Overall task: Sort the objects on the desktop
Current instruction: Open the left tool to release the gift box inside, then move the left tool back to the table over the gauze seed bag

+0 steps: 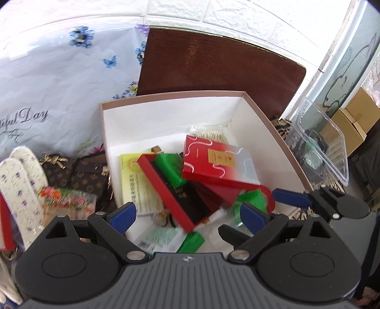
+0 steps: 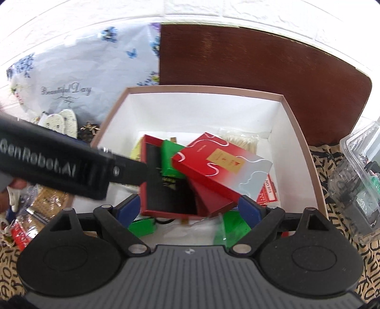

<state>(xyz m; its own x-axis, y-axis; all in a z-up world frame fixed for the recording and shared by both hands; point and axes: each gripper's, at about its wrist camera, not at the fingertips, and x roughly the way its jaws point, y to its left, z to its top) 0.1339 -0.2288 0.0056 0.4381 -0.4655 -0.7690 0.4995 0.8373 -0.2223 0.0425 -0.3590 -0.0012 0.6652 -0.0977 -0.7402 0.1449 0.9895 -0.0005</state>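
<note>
Clearly "GenRobot.AI" on left gripper (image 2: 133, 172) (blurred), "Beautiful Day" cloth (image 2: 66, 91)

White brick-pattern wall (image 1: 237, 16) behind. Dark brown wooden tabletop (image 1: 213, 64), partly under a floral cloth (image 1: 59, 78). Cardboard boxes (image 1: 356, 118) at right. Bright, even light.
</note>
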